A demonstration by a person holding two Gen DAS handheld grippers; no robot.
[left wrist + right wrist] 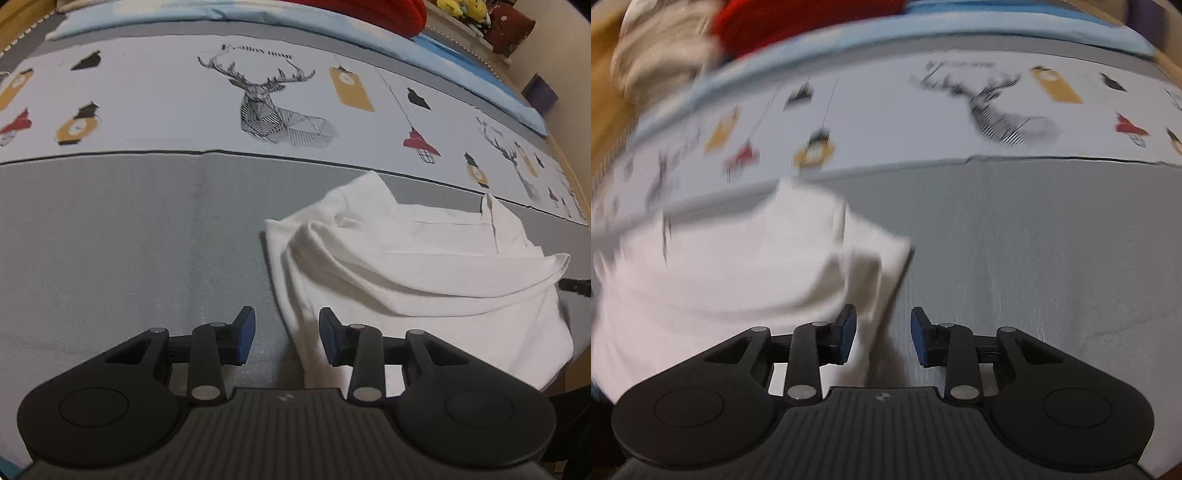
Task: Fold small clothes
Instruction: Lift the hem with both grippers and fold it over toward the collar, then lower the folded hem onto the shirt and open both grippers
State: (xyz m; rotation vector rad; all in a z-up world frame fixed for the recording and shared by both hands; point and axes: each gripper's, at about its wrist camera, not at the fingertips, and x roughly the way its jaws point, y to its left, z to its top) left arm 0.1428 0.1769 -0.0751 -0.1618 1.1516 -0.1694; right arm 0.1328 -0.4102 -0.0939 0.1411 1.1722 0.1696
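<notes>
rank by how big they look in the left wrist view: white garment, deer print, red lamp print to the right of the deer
1. white garment, by far the largest, though it also lies nearest the camera
2. deer print
3. red lamp print, the smallest

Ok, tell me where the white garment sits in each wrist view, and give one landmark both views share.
Left wrist view: white garment lies right of centre, crumpled on the grey sheet.
Right wrist view: white garment fills the left side, blurred.
Shared landmark: the printed deer head on the pale band beyond.
</notes>
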